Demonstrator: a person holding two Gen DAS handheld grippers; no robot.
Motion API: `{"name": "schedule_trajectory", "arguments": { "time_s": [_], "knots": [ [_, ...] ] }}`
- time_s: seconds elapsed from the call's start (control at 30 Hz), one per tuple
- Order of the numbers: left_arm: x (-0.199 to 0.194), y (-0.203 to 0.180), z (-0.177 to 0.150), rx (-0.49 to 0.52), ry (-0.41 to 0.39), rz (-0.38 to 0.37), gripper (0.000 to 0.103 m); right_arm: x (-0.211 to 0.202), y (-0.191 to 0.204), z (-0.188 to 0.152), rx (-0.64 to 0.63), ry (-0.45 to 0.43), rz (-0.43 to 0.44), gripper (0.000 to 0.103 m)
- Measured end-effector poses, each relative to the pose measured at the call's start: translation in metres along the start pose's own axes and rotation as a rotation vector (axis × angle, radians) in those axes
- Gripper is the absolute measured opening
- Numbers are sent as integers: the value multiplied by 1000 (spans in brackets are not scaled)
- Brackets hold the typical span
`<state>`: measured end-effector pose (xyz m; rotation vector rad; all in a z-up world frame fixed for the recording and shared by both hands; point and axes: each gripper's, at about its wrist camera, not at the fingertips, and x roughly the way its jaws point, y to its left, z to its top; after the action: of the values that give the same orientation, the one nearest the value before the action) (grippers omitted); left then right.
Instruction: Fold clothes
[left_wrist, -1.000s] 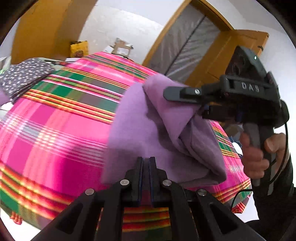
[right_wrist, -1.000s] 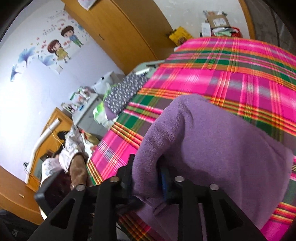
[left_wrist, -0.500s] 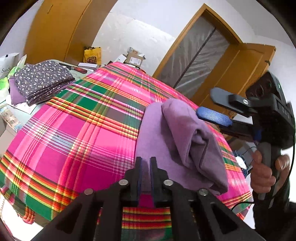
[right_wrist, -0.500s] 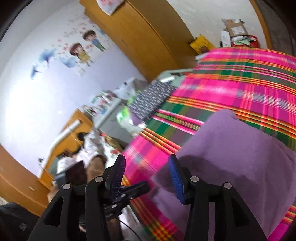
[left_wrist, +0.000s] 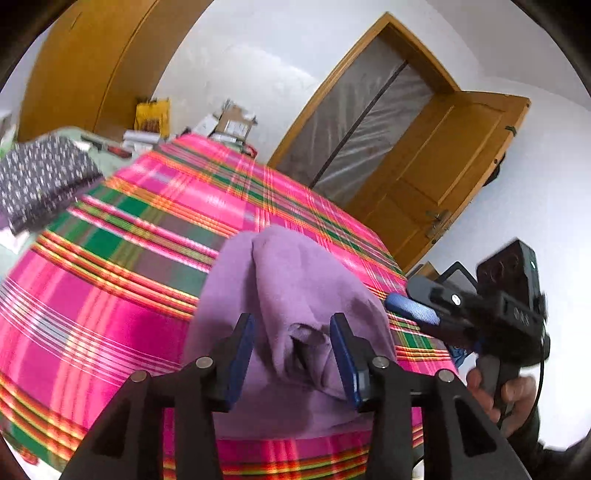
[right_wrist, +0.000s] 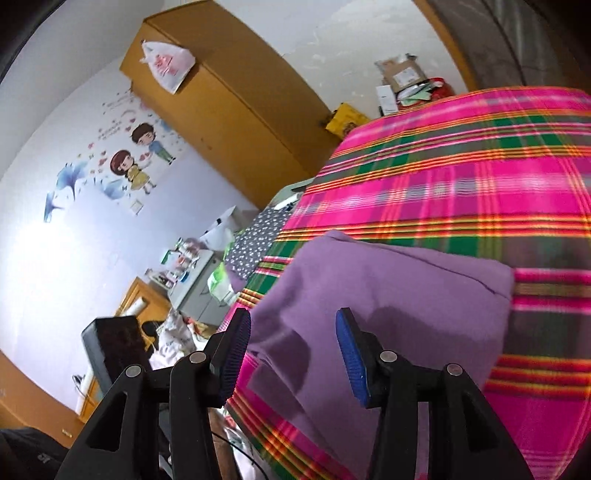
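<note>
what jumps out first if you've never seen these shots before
The loud pink, green and orange plaid cloth fills both views. In its middle lies a folded purple garment, bunched at the near end. Both the left claw and the right claw hang open just above it, gripping nothing.

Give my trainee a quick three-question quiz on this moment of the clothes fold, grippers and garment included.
1. True or false: the left gripper is clamped on the purple garment.
2. Which surface does the garment lie on? A) bare wooden floor B) pink plaid cloth C) grey sofa
3. Fill in: beyond the plaid cloth's far left corner sits a folded stack of dark ____ fabric.

Key
1. False. Its jaws stand apart, with the garment lying below and between them; the right gripper is open too.
2. B.
3. Dotted: dark with small pale spots.
</note>
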<state>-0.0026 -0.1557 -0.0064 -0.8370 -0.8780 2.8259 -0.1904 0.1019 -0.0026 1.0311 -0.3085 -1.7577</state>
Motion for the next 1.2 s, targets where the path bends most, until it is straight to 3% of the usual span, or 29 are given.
{"name": "schedule_trajectory", "arguments": {
  "time_s": [0.23,0.27,0.33,0.4,0.7,0.9,1.07,1.2],
  "knots": [
    [18,5,6,-59,43,11,42,-6,-13,-3,15,-3,5,51],
    [20,10,6,-76,50,10,38,-6,-14,-3,19,-2,6,51],
    [20,21,2,-110,58,-15,18,-5,-16,-3,21,0,8,51],
    [21,32,-1,-145,67,-39,14,-5,-17,-2,22,-2,8,51],
    [31,87,-19,-307,132,-127,14,-3,-27,2,35,-4,-12,51],
    [29,87,-17,-272,124,-150,14,-3,-25,-3,-24,28,-30,51],
    [30,87,-15,-254,133,-152,14,-2,-14,-25,-159,118,-32,47],
    [30,86,-15,-247,142,-151,15,9,-10,-52,-279,241,-75,32]
  ]
}}
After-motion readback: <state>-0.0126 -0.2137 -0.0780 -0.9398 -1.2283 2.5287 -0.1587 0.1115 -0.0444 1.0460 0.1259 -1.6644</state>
